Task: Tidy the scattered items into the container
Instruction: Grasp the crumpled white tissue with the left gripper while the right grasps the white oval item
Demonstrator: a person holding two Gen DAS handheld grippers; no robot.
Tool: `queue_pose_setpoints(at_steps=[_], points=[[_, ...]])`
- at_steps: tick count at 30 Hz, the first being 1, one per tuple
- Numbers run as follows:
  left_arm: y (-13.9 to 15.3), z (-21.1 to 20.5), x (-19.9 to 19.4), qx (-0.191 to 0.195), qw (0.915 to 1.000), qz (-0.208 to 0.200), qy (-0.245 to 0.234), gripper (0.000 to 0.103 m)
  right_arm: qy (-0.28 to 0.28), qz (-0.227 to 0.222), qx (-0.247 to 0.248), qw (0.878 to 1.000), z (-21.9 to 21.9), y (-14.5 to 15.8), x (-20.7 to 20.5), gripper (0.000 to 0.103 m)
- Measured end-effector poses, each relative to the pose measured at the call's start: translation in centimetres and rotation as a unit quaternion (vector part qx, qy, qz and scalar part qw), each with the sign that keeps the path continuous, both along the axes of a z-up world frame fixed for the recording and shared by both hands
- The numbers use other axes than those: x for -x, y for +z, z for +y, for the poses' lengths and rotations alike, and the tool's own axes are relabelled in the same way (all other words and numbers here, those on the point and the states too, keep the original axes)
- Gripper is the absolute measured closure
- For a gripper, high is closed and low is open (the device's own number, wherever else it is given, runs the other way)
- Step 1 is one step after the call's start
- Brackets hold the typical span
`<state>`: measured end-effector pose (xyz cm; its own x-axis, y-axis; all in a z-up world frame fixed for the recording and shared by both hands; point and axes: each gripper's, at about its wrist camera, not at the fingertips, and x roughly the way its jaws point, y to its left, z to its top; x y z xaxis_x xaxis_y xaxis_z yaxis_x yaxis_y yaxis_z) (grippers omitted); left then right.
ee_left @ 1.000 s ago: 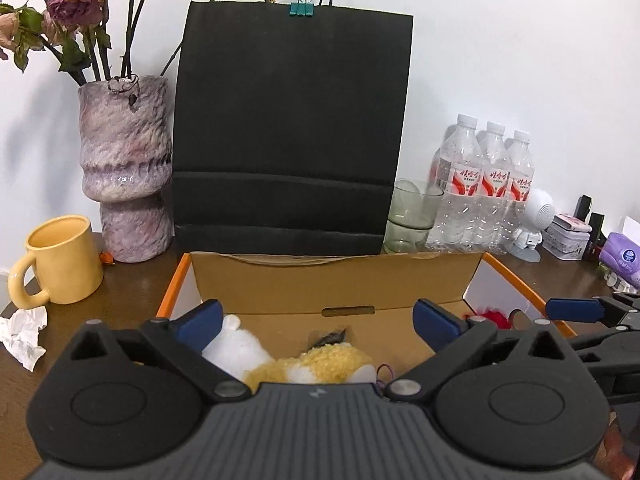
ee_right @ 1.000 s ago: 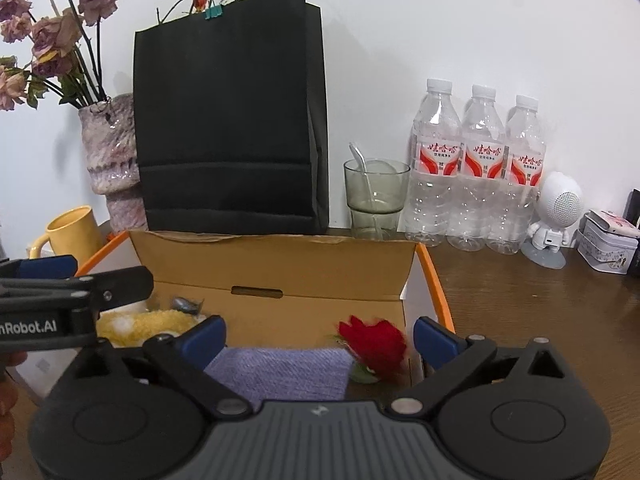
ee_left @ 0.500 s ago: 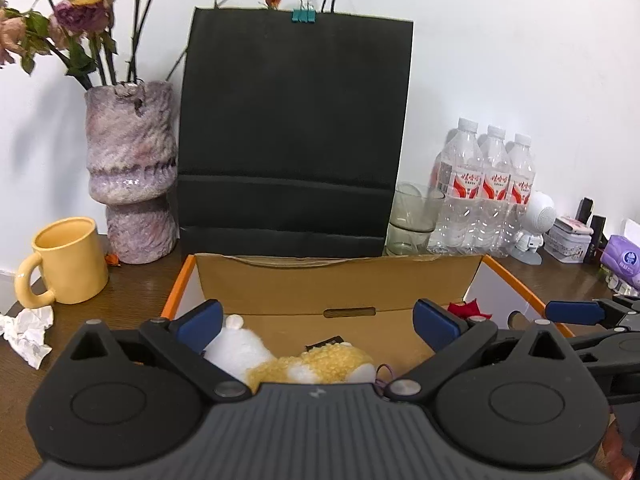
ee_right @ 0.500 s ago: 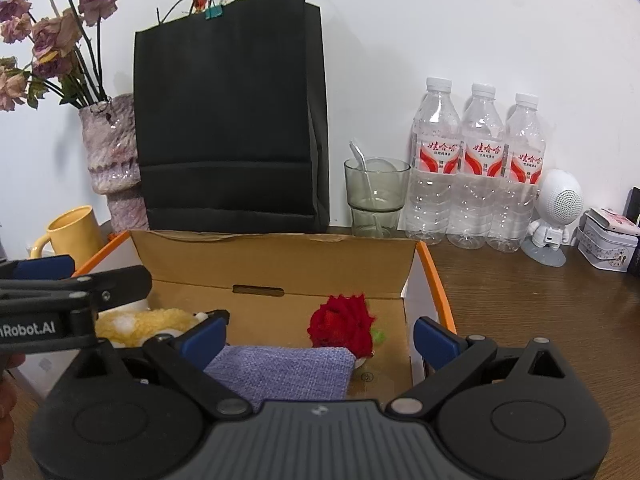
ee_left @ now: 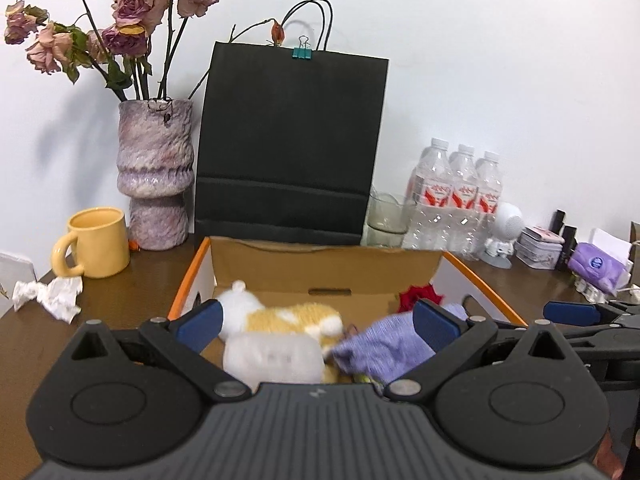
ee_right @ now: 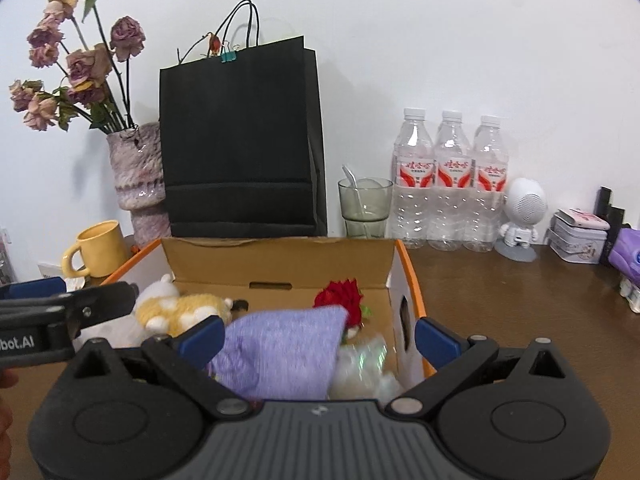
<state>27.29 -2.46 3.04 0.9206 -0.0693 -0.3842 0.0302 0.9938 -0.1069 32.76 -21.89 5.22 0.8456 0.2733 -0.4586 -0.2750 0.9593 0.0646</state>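
Both grippers have risen and pulled back from the cardboard box [ee_left: 326, 268] since half a second ago, so each wrist view now looks down into more of it. The left gripper [ee_left: 316, 322] holds its blue-tipped fingers wide apart with nothing between them; the right gripper [ee_right: 318, 334] is likewise spread and empty.

Inside the box, the yellow-and-white plush toy [ee_left: 280, 316] lies toward the left wall, as before. In front of it a whitish translucent packet [ee_left: 274, 358], blurred, has come into the left wrist view; it was hidden earlier. The lilac knitted cloth [ee_right: 280, 350] lies across the middle of the box floor, nearer the front than the plush. The red artificial rose [ee_right: 340, 298] stands behind the cloth near the box's right wall, much where it was half a second ago. A crinkled clear wrapper [ee_right: 366, 368] now shows in the front right corner of the box, just beside the cloth.

Behind the box the black paper bag [ee_left: 290, 142] stands upright. To the left of the box are the yellow mug [ee_left: 94, 246] and a crumpled tissue [ee_left: 50, 296] on the table; right of the bag stand three water bottles [ee_right: 450, 184].
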Motion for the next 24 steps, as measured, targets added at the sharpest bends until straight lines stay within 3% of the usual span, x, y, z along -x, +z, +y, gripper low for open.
queue_pose_setpoints(at_steps=[7,17,20,24], points=[[-1.0,-0.6,2.6,0.006,0.9999,0.013,-0.009,0.0,0.005,0.006,0.017,1.0,-0.6,-1.1,3.4,0.001],[-4.2,-1.9,4.2,0.002,0.9986,0.044,-0.031,0.002,0.038,0.041,0.06,0.997,0.3,-4.9,6.3,0.006],[-4.9,-2.6,4.2,-0.002,0.9977,0.051,-0.045,0.012,0.047,0.043,0.068,0.996,0.7,-5.4,6.7,0.011],[-5.8,-3.3,3.9,-0.005,0.9957,0.068,-0.063,0.032,0.058,0.047,0.068,0.995,0.8,-5.6,6.8,0.027]])
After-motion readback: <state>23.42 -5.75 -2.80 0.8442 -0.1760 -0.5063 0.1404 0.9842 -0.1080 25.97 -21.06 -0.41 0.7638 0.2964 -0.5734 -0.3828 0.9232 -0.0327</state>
